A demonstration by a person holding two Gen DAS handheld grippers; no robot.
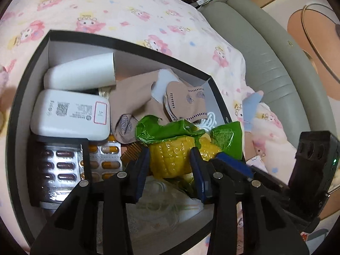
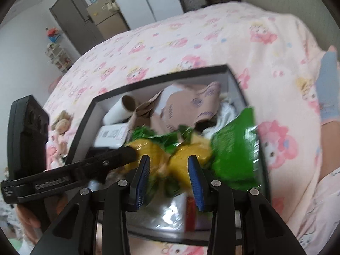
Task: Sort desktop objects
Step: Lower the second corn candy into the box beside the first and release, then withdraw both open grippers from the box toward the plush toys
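A vacuum pack of yellow corn (image 1: 170,159) with green wrapping sits over the near right part of a black box (image 1: 25,97) with white walls. My left gripper (image 1: 170,155) is shut on the left cob, its blue pads against both sides. My right gripper (image 2: 169,161) is closed around the right cob (image 2: 187,159) beside the green wrapper end (image 2: 233,148); that view is blurred. The right gripper (image 1: 231,163) also shows at the corn's right end in the left wrist view, and the left gripper (image 2: 127,154) reaches in from the left in the right wrist view.
Inside the box lie a white roll (image 1: 80,74), a white case (image 1: 70,114), pill blister packs (image 1: 59,165), beige socks (image 1: 148,102) and a white cable (image 1: 209,120). The box rests on a pink cartoon-print blanket (image 1: 127,10). A grey-green sofa (image 1: 265,63) stands to the right.
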